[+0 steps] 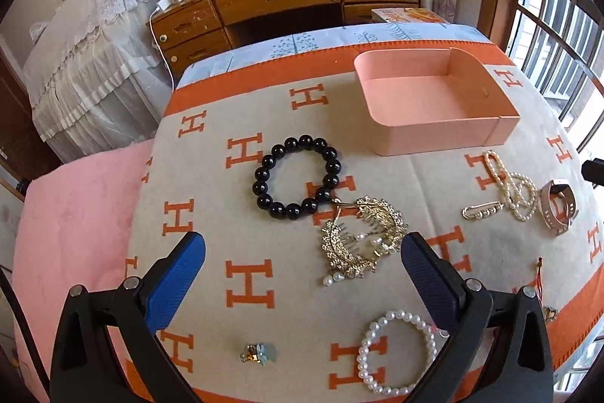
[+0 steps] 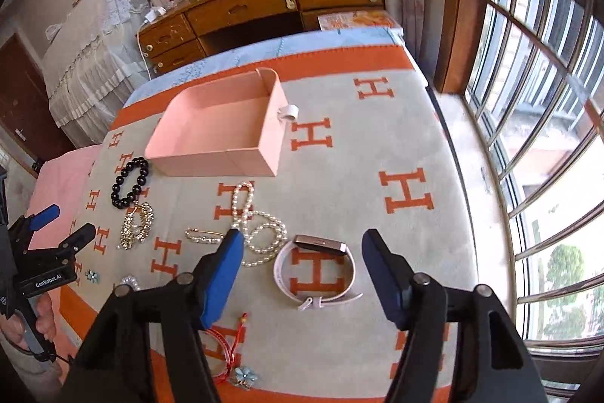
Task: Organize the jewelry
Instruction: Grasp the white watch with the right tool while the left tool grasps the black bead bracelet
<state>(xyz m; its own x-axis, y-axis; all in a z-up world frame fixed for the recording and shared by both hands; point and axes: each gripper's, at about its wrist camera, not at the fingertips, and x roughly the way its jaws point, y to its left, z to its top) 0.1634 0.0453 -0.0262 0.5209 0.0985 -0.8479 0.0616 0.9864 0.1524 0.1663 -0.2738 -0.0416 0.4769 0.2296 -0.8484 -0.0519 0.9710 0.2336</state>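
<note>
While the pink tray (image 1: 434, 101) sits empty on the bed, the left claw (image 1: 302, 267) hangs wide open over a gold hair comb (image 1: 362, 240). From the right, the right claw (image 2: 298, 252), half open and empty, straddles a watch (image 2: 317, 267); nothing sorted yet.

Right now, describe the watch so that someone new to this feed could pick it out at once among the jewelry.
Find the pink tray on the H-patterned blanket; nearer the camera than it lies a tangle of pearl strands. The watch lies just right of the pearls, between the right gripper fingers. It alone is a smooth pale strap looped round, with a flat rectangular metal face, not beads.
</note>
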